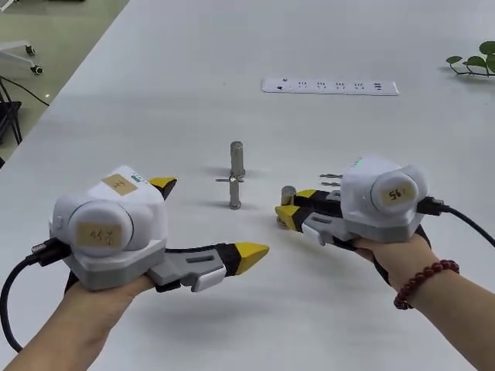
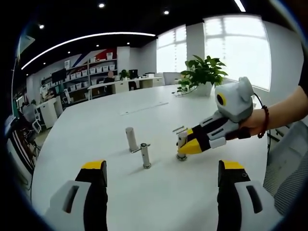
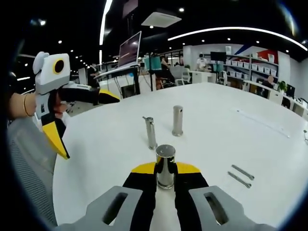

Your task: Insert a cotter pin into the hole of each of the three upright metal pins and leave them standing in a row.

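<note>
Cotter pin (image 1: 230, 180) number one is in place. It sits crosswise through the hole near the top of the near metal pin (image 1: 234, 197), which stands upright on the white surface (image 1: 155, 93). Just behind it stands the far metal pin (image 1: 237, 157), also upright. In the left gripper view the far metal pin (image 2: 130, 139) has a bare shaft with nothing through it.

The third metal pin (image 1: 288, 195) stands off to the right of those two. The right hand-held gripper (image 1: 292, 207) is closed on it, one jaw clamped on each side of the lower shaft. In the right gripper view the third metal pin (image 3: 165, 163) rises between the yellow tips, and no cotter pin shows in it. Two loose cotter pins (image 3: 243, 172) lie flat and side by side on the surface, near the right hand-held gripper and touching none of the metal pins.

The left hand-held gripper (image 1: 207, 220) is open and empty. Its jaws are spread wide and aimed toward the pins from the left, apart from all of them.

By my reading, one of the three insertions is done and two are left, which matches the two loose cotter pins. The grip on the third metal pin suggests it is being steadied or positioned for the next insertion. It stands to one side of the other two, so the row probably needs straightening before the task can count as finished.
</note>
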Demonstrator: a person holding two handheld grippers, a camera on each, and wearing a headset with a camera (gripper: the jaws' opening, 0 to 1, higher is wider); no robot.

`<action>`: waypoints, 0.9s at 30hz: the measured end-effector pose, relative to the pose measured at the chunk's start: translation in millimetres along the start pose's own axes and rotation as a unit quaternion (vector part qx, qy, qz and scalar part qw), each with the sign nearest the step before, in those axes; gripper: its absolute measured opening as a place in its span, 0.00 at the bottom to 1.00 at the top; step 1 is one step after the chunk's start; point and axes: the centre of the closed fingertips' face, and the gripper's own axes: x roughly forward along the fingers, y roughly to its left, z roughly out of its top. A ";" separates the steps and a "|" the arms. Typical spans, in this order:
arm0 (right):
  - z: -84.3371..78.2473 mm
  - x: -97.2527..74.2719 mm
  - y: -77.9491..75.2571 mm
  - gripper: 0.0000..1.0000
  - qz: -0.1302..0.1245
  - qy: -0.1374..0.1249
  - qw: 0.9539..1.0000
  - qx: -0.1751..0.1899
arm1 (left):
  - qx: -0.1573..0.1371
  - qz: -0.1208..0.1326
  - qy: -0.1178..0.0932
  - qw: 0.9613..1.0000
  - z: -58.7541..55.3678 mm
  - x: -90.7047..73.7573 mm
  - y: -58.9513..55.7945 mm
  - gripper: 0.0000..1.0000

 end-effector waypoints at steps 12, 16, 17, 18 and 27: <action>-7.4 -1.9 1.3 0.08 -0.010 0.002 1.000 -0.015 | 0.003 -0.002 0.003 1.000 -1.1 0.1 -0.6 0.94; -7.6 -2.5 1.1 0.08 -0.021 -0.001 1.000 -0.013 | 0.004 -0.003 0.003 1.000 -0.8 -0.1 -1.6 0.94; -7.5 -2.6 1.0 0.08 -0.024 -0.002 1.000 -0.012 | 0.005 -0.003 0.003 1.000 -0.7 -0.1 -1.7 0.94; -7.5 -2.7 0.7 0.08 -0.027 -0.002 1.000 -0.010 | 0.005 -0.003 0.003 1.000 -0.7 -0.1 -1.8 0.94; -6.8 -2.9 1.1 0.09 -0.029 -0.003 1.000 -0.002 | 0.006 -0.009 0.007 1.000 -2.1 -0.1 -5.1 0.94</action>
